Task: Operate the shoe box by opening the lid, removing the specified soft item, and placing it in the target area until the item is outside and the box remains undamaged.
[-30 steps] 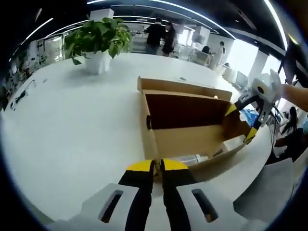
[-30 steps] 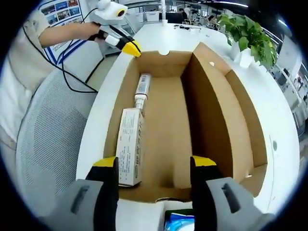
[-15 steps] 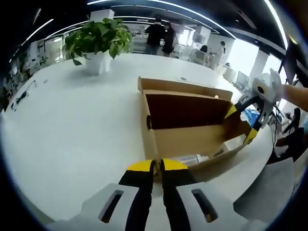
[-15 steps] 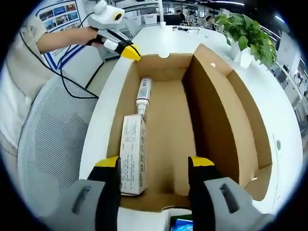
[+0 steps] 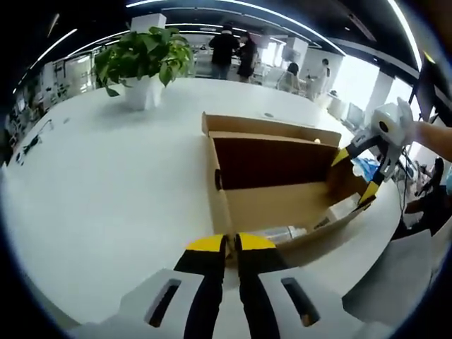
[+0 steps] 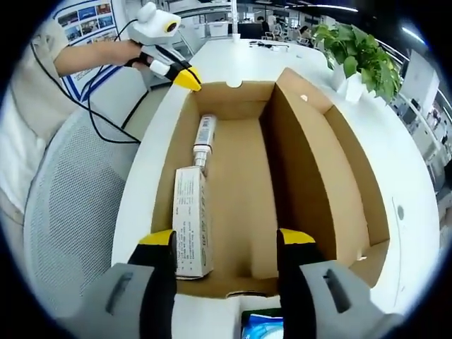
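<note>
An open cardboard shoe box [image 6: 240, 191] lies along one edge of a white tabletop [image 5: 106, 183], its lid [image 6: 321, 162] folded back and standing up along the side away from that edge. In the right gripper view, the right hand-held gripper [image 6: 227, 244] hovers over the near end wall of the box, jaws spread wide and holding nothing. Inside, a small white carton [image 6: 189, 220] lies flat against the wall on the tabletop-edge side, with a tube [image 6: 203, 135] end to end beyond it; the rest of the box floor is bare cardboard. The left hand-held gripper [image 6: 185, 78], jaws together on nothing, sits at the far corner of the box rim; in its own view its yellow tips [image 5: 231, 244] meet just short of the box's end wall. A blue-and-white packet [image 6: 263, 326] lies just outside the near end. A mesh chair [image 6: 74, 212] stands off the tabletop's edge. A potted plant [image 5: 145, 63] stands well apart, with wide open tabletop between it and the box.
</note>
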`<state>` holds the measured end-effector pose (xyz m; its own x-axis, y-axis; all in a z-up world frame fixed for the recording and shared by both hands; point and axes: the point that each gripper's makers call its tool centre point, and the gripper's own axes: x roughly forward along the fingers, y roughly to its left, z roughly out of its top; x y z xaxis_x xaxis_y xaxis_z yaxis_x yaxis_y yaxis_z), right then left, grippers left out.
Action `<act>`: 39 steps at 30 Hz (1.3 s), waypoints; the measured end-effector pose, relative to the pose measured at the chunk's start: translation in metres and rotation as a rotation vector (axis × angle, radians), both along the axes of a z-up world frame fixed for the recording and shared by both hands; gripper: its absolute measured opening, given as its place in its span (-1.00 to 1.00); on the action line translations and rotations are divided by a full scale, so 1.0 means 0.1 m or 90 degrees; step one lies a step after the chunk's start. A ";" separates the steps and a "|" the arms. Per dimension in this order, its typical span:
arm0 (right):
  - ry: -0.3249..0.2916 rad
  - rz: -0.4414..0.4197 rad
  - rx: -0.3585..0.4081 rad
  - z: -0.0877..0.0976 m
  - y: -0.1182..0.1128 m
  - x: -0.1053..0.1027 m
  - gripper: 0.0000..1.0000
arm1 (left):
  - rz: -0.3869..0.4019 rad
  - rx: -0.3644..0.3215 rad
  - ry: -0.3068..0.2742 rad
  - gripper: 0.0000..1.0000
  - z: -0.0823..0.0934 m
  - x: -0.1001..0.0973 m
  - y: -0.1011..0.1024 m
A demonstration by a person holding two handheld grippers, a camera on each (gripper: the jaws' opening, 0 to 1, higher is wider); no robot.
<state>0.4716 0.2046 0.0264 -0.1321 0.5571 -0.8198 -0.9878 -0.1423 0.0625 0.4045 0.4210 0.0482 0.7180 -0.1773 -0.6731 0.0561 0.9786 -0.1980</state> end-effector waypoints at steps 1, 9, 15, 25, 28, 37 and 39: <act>0.002 0.002 -0.002 -0.01 0.00 -0.01 0.06 | 0.000 0.000 0.000 -0.94 0.00 0.00 0.00; 0.017 0.006 -0.014 -0.10 0.03 -0.10 0.01 | -0.001 0.001 0.001 -0.94 0.00 0.00 -0.01; 0.013 0.020 -0.009 -0.12 0.07 -0.14 -0.15 | -0.005 0.004 0.002 -0.94 0.01 0.00 -0.01; 0.025 0.050 -0.018 -0.20 0.05 -0.31 -0.64 | -0.014 0.012 -0.004 -0.93 0.02 0.00 -0.01; 0.018 0.052 -0.016 -0.19 0.05 -0.30 -0.65 | -0.017 0.014 -0.004 -0.93 0.01 0.00 -0.01; 0.013 0.045 -0.005 -0.12 0.08 -0.31 -0.69 | -0.028 0.023 -0.013 -0.92 0.03 0.02 0.00; 0.015 0.039 -0.002 -0.10 0.08 -0.31 -0.69 | -0.030 0.024 -0.021 -0.91 0.07 0.04 0.00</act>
